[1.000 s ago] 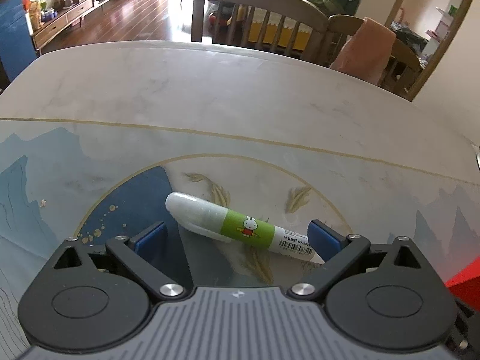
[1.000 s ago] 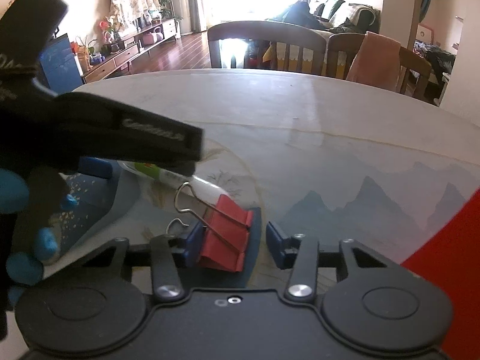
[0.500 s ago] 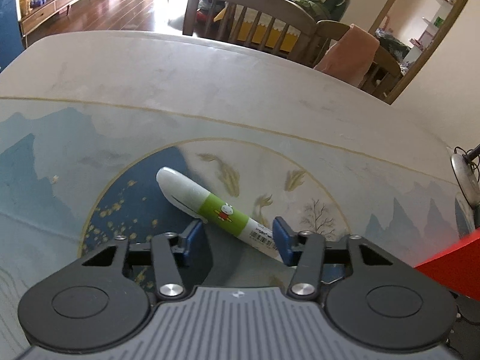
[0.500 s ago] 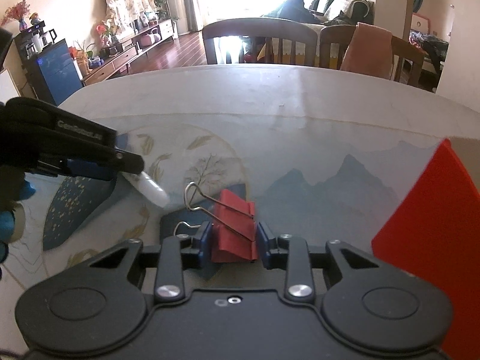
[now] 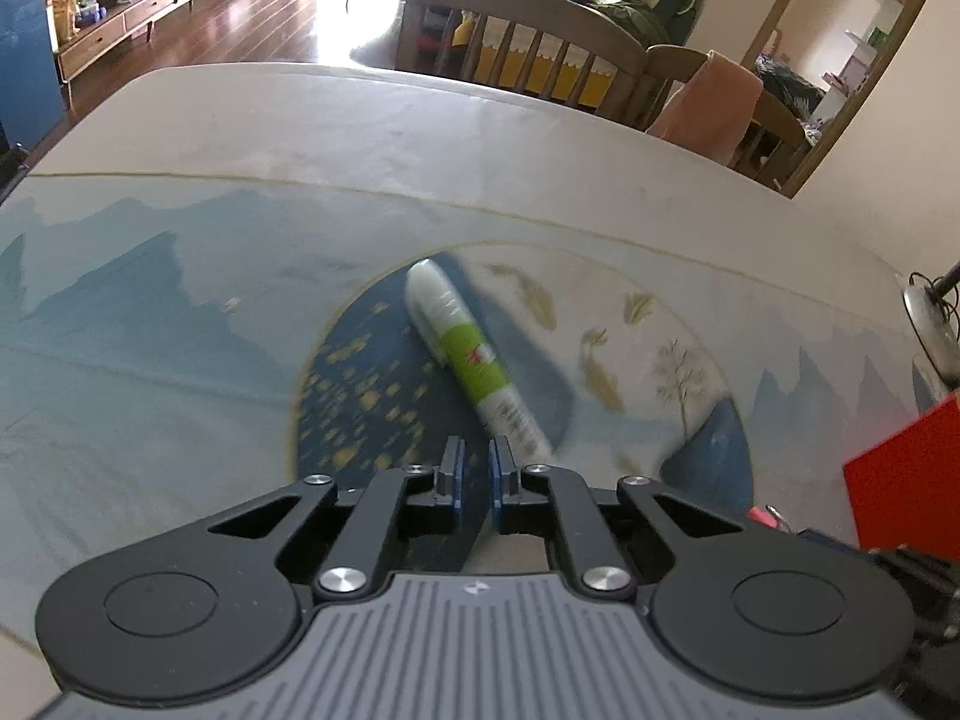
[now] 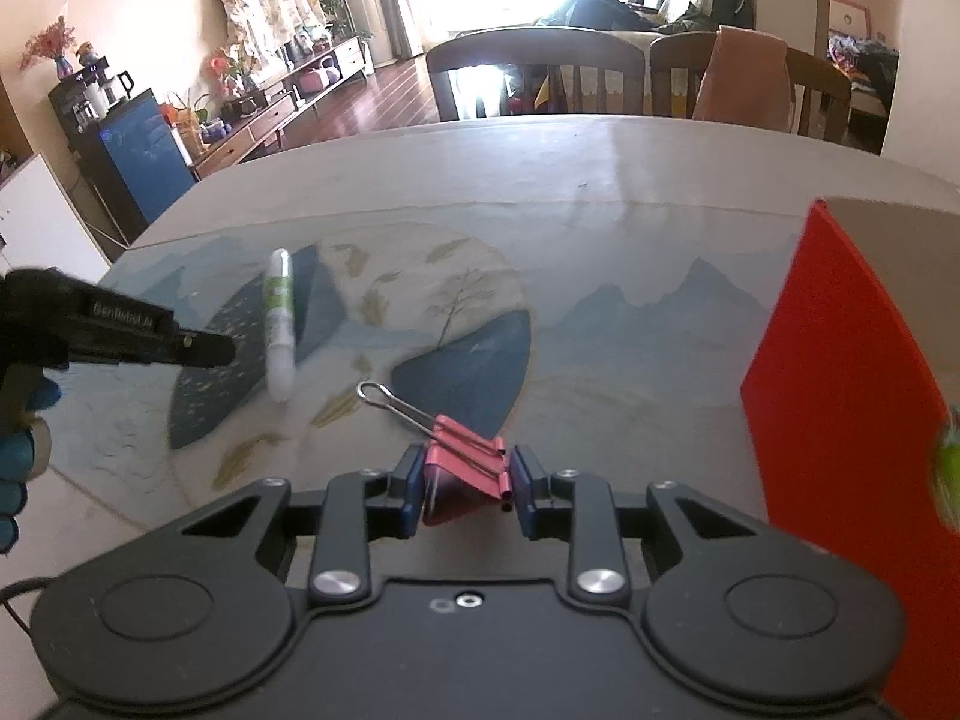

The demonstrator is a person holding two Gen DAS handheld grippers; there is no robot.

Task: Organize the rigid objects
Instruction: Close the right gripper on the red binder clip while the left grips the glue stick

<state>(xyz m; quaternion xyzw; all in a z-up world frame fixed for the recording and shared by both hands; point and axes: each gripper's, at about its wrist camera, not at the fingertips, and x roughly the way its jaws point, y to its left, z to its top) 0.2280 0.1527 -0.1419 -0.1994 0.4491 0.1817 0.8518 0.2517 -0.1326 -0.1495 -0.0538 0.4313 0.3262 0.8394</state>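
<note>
A white marker with a green label (image 5: 462,348) lies on the painted table mat, pointing away from me. My left gripper (image 5: 474,450) is shut with nothing between its blue pads; the marker's near end rests just outside the right finger (image 5: 501,456). In the right wrist view the same marker (image 6: 280,312) lies flat beside the tip of my left gripper (image 6: 225,354). My right gripper (image 6: 463,468) is shut on a red binder clip (image 6: 456,438), whose wire handle sticks out forward to the left.
A red box (image 6: 840,390) stands at the right, close to the clip, and shows at the right edge of the left wrist view (image 5: 906,468). Wooden chairs (image 6: 534,72) stand behind the table's far edge. A gloved hand (image 6: 18,456) holds the left gripper.
The left jaws closed and the marker slid out, turning from crosswise to pointing away. The right jaws closed on the binder clip and carried it toward the red box.
</note>
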